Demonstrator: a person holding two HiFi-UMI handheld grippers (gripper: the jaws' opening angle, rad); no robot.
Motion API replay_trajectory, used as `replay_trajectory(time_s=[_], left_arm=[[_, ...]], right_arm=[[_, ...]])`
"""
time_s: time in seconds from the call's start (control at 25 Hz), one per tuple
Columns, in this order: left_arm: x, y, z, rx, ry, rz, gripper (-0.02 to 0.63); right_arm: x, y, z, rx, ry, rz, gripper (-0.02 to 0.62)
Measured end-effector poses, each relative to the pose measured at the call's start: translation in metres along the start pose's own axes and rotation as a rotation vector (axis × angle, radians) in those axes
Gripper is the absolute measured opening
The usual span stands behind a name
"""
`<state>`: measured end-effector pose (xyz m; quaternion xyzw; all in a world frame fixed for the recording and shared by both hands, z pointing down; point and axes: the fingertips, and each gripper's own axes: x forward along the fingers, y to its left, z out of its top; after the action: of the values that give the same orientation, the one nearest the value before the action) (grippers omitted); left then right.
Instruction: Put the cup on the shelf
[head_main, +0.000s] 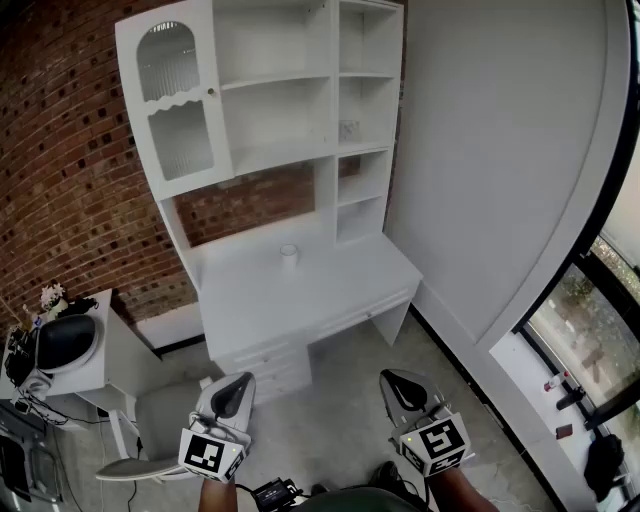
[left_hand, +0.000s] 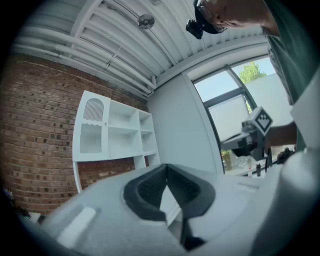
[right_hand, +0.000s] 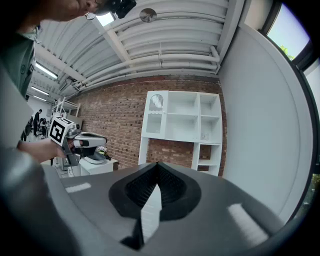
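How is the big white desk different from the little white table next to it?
The desk is wider than the little table and has drawers; none show on the table. The desk bears only a cup; the table carries a dark round thing and flowers. Both are white, against the brick wall.

Right tool (right_hand: 157, 164), foreground: its two dark ribbed jaws met at the tips, and nothing lay between them. Beyond them a white shelf unit (right_hand: 182, 125) stood against a red brick wall (right_hand: 115, 120), with an arched door (right_hand: 155, 117) on its upper left compartment. A plain grey wall (right_hand: 260, 135) ran along the right. At the left edge a hand (right_hand: 35, 148) held the left tool (right_hand: 99, 141) roughly level, above a low white cabinet (right_hand: 97, 165). A white ribbed ceiling (right_hand: 165, 45) carried a round fixture (right_hand: 148, 15).
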<state>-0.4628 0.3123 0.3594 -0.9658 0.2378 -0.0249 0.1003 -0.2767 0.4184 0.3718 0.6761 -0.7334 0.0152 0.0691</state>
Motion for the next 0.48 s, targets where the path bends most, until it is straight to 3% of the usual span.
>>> replay_trajectory(time_s=[0.48], left_arm=[[-0.0007,0.0007,-0.0041,-0.006,-0.001,-0.003,0.003]], right_arm=[[0.0022,0.0018,0.0005,-0.004,-0.003,-0.001,0.006]])
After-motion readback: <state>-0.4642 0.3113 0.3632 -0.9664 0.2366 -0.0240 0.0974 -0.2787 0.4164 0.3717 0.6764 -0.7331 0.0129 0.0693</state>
